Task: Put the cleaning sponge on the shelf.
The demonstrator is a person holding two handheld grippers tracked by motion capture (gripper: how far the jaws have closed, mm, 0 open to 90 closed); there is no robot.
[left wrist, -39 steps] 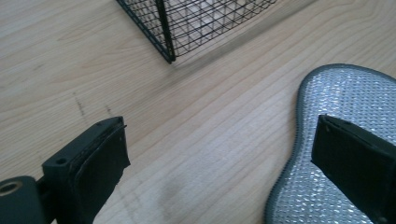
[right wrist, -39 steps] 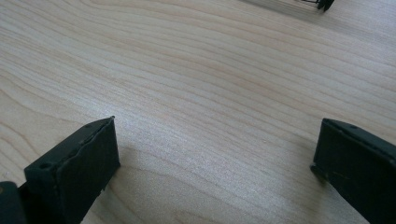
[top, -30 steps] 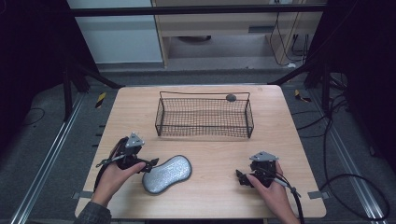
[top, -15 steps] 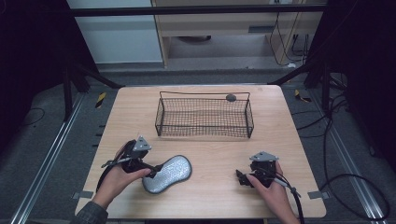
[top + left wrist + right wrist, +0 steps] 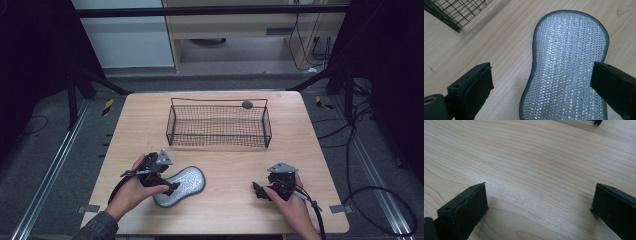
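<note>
A silver, peanut-shaped scrubbing pad point(image 5: 181, 185) with a grey edge lies flat on the wooden table point(image 5: 225, 160) at the front left. My left gripper point(image 5: 170, 187) hovers over its near end, open, the jaws standing wide on either side of the pad point(image 5: 566, 67) in the left gripper view. A black wire basket point(image 5: 218, 125) stands at the middle back of the table, with a small dark round object point(image 5: 247, 104) at its far rim. My right gripper point(image 5: 256, 189) rests at the front right, open over bare wood point(image 5: 536, 170).
The basket's corner point(image 5: 451, 12) shows at the top left of the left gripper view. Dark floor, metal rails and cables surround the table. A pale cabinet stands beyond the far edge.
My left gripper has moved right and forward over the near end of the pad. The right gripper has stayed where it was.
</note>
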